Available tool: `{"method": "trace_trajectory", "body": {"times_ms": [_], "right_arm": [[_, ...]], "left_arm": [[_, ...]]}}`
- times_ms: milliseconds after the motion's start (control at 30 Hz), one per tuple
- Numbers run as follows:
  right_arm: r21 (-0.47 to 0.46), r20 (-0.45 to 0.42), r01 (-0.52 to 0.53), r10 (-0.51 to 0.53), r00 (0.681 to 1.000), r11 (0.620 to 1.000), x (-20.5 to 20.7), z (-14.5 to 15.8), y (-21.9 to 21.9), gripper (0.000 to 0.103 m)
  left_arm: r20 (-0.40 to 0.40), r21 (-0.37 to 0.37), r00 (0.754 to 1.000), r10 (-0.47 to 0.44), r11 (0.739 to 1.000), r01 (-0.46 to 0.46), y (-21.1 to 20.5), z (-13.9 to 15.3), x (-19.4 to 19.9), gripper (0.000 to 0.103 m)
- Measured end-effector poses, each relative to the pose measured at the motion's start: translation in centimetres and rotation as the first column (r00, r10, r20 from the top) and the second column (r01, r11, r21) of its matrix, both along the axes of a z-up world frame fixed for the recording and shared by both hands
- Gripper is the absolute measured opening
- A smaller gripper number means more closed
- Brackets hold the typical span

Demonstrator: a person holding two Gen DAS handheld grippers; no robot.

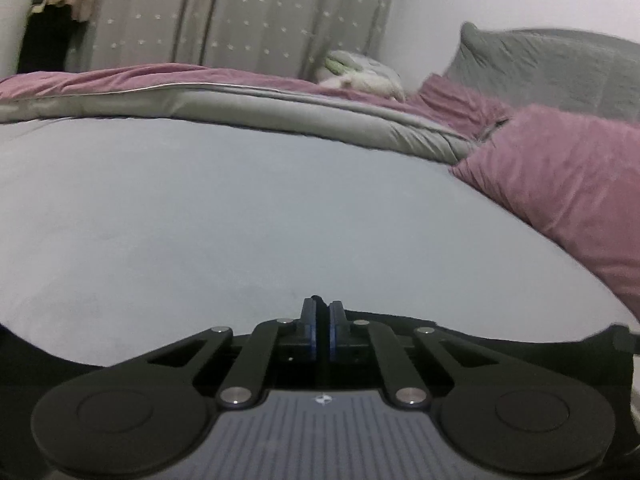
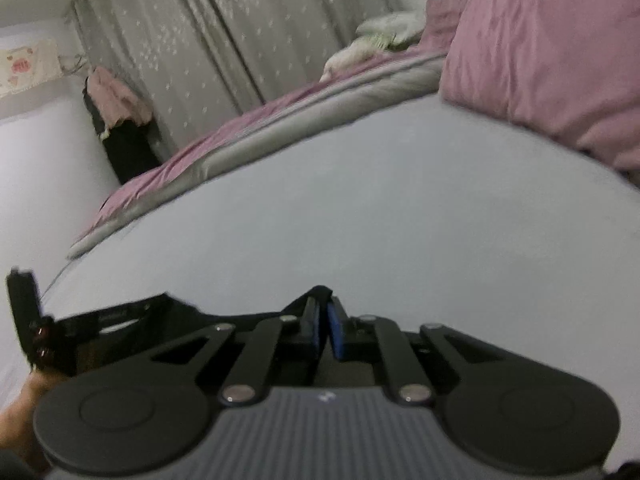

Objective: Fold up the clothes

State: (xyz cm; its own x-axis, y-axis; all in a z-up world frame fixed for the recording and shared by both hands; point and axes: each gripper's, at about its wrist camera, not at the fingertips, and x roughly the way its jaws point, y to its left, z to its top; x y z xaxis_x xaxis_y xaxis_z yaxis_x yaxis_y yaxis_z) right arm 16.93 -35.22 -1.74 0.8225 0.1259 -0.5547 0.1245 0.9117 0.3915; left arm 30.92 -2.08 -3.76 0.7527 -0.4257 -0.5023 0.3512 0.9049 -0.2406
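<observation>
A black garment (image 2: 180, 312) hangs stretched between my two grippers, just above the pale grey bed sheet (image 1: 240, 208). In the left wrist view, my left gripper (image 1: 322, 307) is shut, a small tuft of black cloth pokes out at its tips, and the garment (image 1: 568, 348) runs off to the right below it. My right gripper (image 2: 323, 305) is shut on a bunched black fold (image 2: 320, 291), and the cloth leads left toward a black tool part and a person's hand (image 2: 20, 408). Most of the garment is hidden under the grippers.
A pink pillow (image 1: 560, 184) lies on the right of the bed, with a grey pillow (image 1: 560, 68) behind it. A folded grey and pink quilt (image 1: 240, 108) runs along the far side, a white and green cloth (image 1: 360, 72) on it. Grey curtains (image 1: 240, 12) hang beyond.
</observation>
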Motion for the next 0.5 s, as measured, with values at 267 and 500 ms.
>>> {"method": "trace_trajectory", "body": {"times_ms": [267,500], "right_arm": [[-0.052,-0.015,0.04,-0.041,0.999,0.998,0.4,-1.1,0.3,0.007],[0.034,-0.023,0.055,-0.054,0.998,0.998,0.1,-1.3,-0.8,0.024]], "left_arm": [[-0.047,0.087,0.999,0.004,0.996,0.001,-1.3,-0.7,1.2,0.009],[-0.034,0.116,0.999,-0.001,0.993,0.005,-1.9,0.7,-0.1,0.027]]}}
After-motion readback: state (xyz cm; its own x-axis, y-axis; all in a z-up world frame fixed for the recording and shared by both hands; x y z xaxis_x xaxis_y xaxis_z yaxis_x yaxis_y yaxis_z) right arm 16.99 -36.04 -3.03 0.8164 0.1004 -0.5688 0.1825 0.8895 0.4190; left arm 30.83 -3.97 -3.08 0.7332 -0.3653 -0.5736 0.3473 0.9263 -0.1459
